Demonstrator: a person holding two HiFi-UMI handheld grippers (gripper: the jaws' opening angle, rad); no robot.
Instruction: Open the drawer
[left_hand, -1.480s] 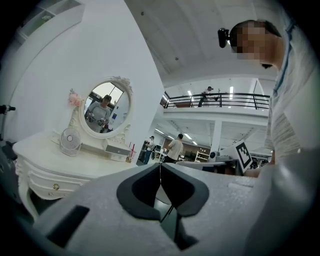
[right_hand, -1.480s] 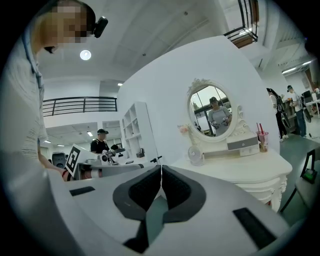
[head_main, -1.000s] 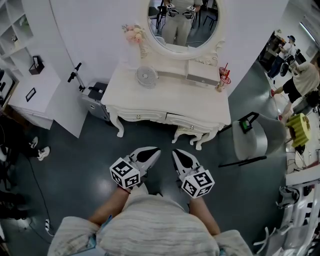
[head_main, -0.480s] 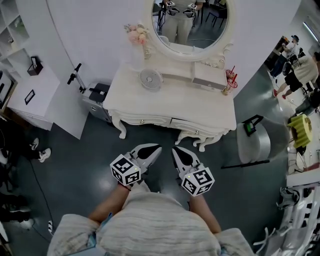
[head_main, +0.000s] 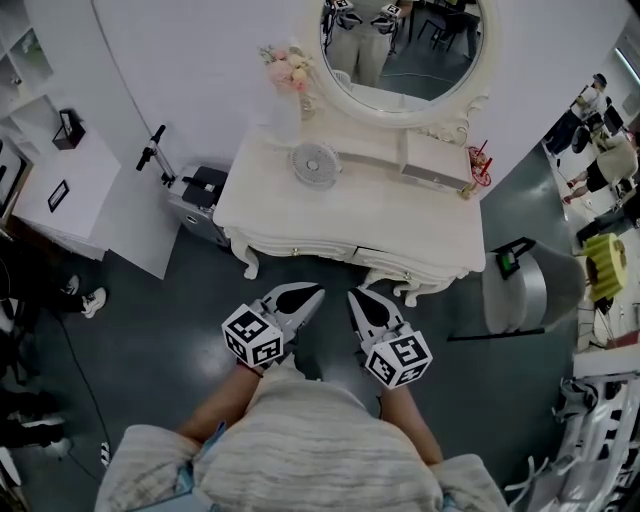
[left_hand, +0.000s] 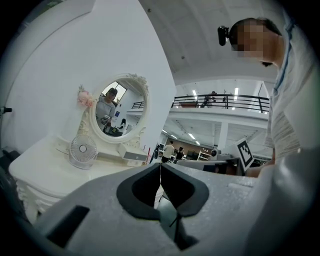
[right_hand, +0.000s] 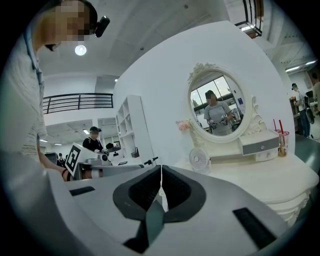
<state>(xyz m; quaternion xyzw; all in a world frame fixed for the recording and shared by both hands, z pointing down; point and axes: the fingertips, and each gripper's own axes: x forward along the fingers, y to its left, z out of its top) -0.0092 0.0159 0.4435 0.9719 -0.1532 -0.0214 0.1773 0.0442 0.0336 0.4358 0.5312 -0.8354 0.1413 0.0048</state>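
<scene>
Drawer (head_main: 300, 249) sits closed in the curved front of the white desk (head_main: 400, 225), below the oval mirror (head_main: 405, 45). On the desk top stand a small fan (head_main: 315, 163), pink flowers (head_main: 287, 68) and a cup with straws (head_main: 478, 158). Nearer the person, over the dark floor (head_main: 150, 320), the left tongs (head_main: 318, 292) and right tongs (head_main: 351, 295) are each pressed together with nothing between them. Both are well apart from the desk.

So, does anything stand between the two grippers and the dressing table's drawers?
Nothing visible does. Only bare dark floor separates the left gripper and right gripper from the drawer fronts of the dressing table. The grey round object stands off to the right, clear of that path.
</scene>
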